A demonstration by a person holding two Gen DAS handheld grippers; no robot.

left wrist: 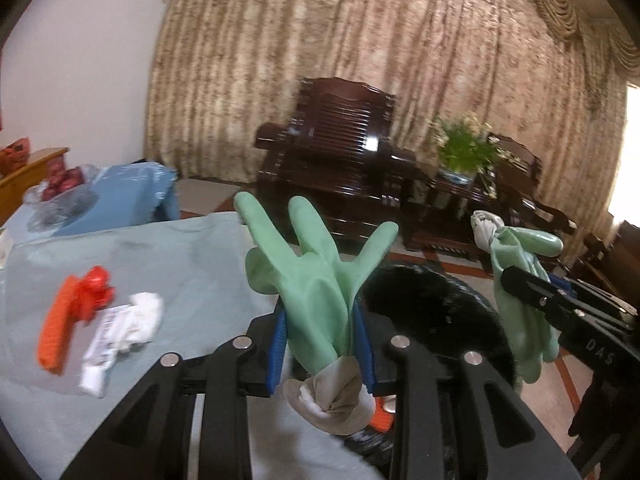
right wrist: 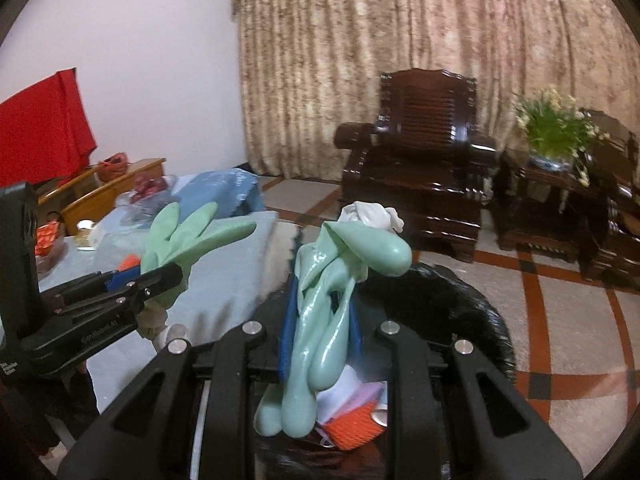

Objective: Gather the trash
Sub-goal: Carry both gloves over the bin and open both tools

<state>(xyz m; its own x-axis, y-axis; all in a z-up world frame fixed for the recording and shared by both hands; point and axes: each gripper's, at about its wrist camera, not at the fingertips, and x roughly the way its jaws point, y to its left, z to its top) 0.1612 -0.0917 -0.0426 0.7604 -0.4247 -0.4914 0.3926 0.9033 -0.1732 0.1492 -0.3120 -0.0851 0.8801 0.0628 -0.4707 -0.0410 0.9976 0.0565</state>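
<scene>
My left gripper (left wrist: 322, 344) is shut on a green rubber glove (left wrist: 316, 276), fingers pointing up, grey cuff hanging below. My right gripper (right wrist: 322, 324) is shut on a second green rubber glove (right wrist: 332, 308), its fingers hanging down over a black trash bag (right wrist: 452, 300). Inside the bag lie orange netting and paper scraps (right wrist: 352, 420). On the table with a pale blue cloth (left wrist: 192, 264) lie an orange mesh scrap (left wrist: 60, 328), a red crumpled wrapper (left wrist: 96, 288) and white crumpled paper (left wrist: 124, 328). The right gripper also shows in the left wrist view (left wrist: 532, 292), the left one in the right wrist view (right wrist: 160, 276).
A dark wooden armchair (right wrist: 420, 168) and a side table with a potted plant (right wrist: 556, 136) stand before beige curtains. A bag of red fruit (left wrist: 60, 184) sits at the table's far end. A wooden bench (right wrist: 104, 192) and red cloth (right wrist: 44, 128) are at left.
</scene>
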